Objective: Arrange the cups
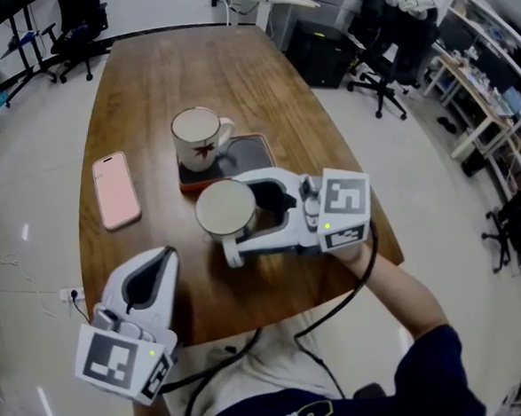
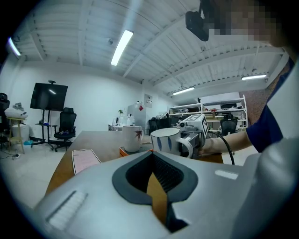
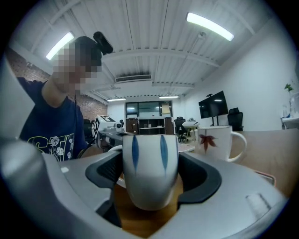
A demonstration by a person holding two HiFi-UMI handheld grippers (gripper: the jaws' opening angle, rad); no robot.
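- Tabletop (image 1: 163, 71) of brown wood grain with rounded corners fills the middle of the head view, its near edge toward the person.
- At the centre, the right gripper (image 1: 235, 219) pinches a white mug with blue stripes (image 1: 223, 205). One jaw presses on each side of its body, and the handle points toward 6 o'clock.
- Whether that mug's base rests on the wood cannot be told.
- At 11 o'clock of the held mug, just beside it, a white mug with a red maple leaf (image 1: 197, 138) stands upright. It sits on the left part of a dark, orange-edged tray (image 1: 251, 150).
- At 9 o'clock of the held mug a pink smartphone (image 1: 116, 190) lies flat on the wood, apart from both mugs.
- At 7 o'clock, by the table's near edge, the left gripper (image 1: 166, 257) has its jaws pressed together at the tips with nothing between them.
- Black cables (image 1: 343, 297) trail from both grippers toward the person's dark blue shirt (image 1: 443, 393).
- Around the table lies a pale, glossy floor (image 1: 43, 143).
- Black office chairs stand at 11 o'clock (image 1: 78, 12) and 1 o'clock (image 1: 391, 52), and white shelving (image 1: 496, 77) stands at 2 o'clock.
- The left gripper view shows a dark screen on a stand (image 2: 48, 98) and strip lights (image 2: 121, 46) on a white ribbed ceiling.
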